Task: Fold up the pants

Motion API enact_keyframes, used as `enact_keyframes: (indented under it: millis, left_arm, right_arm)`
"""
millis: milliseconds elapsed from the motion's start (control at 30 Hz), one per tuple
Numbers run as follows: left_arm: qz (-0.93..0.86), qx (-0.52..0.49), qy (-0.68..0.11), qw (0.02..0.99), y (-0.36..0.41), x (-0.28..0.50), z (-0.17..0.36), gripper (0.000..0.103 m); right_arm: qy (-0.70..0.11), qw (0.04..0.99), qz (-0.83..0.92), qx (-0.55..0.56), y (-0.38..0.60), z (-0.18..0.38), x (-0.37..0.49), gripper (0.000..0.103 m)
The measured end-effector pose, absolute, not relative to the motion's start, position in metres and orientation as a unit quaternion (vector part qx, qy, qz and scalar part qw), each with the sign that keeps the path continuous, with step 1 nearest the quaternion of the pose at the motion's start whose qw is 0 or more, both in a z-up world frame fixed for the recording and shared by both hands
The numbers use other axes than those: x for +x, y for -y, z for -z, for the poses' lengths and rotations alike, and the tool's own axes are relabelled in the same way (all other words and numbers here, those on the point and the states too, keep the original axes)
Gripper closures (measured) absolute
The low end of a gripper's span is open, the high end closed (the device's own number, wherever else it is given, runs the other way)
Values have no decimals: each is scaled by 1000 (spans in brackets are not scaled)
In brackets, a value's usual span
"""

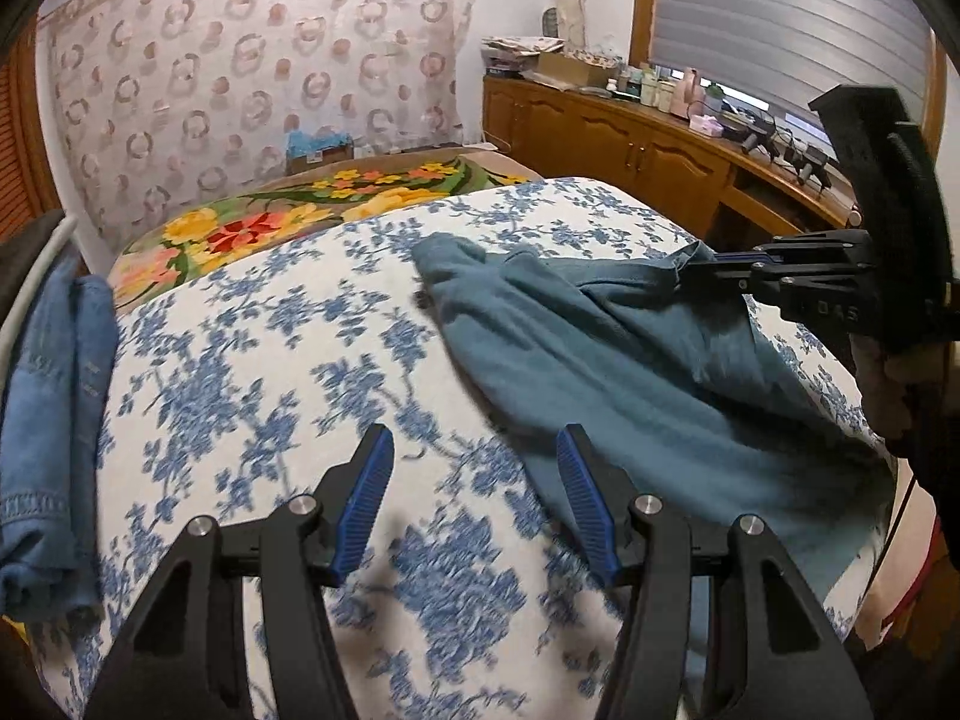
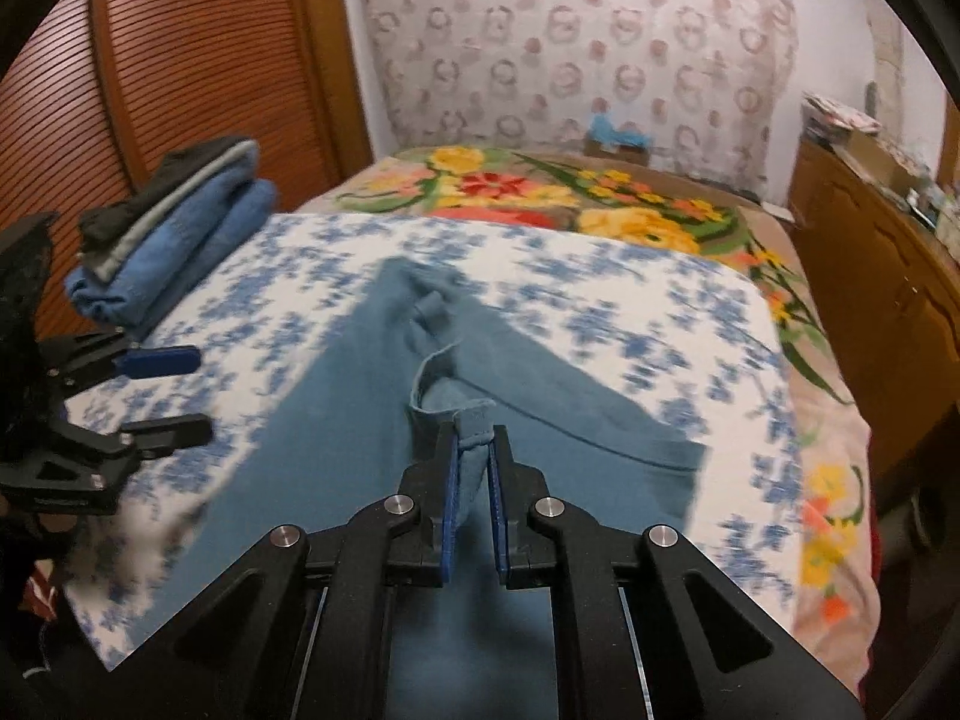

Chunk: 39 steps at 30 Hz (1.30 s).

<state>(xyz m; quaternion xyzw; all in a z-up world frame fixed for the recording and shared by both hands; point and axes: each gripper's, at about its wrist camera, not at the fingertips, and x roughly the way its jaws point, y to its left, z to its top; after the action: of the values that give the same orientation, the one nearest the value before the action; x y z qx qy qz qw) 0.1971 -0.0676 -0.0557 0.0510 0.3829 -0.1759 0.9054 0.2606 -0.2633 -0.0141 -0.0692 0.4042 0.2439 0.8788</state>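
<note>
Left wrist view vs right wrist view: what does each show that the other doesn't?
Only the left wrist view: the wooden sideboard's cluttered top under the slatted window blind, and the right gripper seen from the side, pinching the cloth.

Only the right wrist view: the ribbed orange wooden door, the dark and grey garments stacked on the folded blue denim jeans, and a close look at its jaws shut on a pants edge.

Both: the teal-blue pants, the blue-floral white bedspread, the open left gripper.
</note>
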Motion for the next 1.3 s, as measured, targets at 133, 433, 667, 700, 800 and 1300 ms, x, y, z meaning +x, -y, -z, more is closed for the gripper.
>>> enact_keyframes:
  millis: [133,433,667,700,800,1300]
  left_arm:
    - [180,55,-386,903,78,207,57,47]
    - [184,61,-410,891,86,213,75,47]
    - [186,58,-410,891,85,212,82,47]
    - [186,57,-410,891,84,211,82,46]
    - [188,51,-412,890,82,212,83,46]
    - [187,47,-413,890,80,213,84,46]
  right_arm:
    - [-416,880,-223,-55,289,24,273,96]
    - [-437,875,-207,-23,313,36,286,81]
    - [-444,872,-206,-22,311,40,289,74]
    - [-446,872,-200,-24,311,41,290,74]
    - [-450,873,-188,-26,315,45,294,74]
    - [-382,905,-183,-41,315,18,294,100]
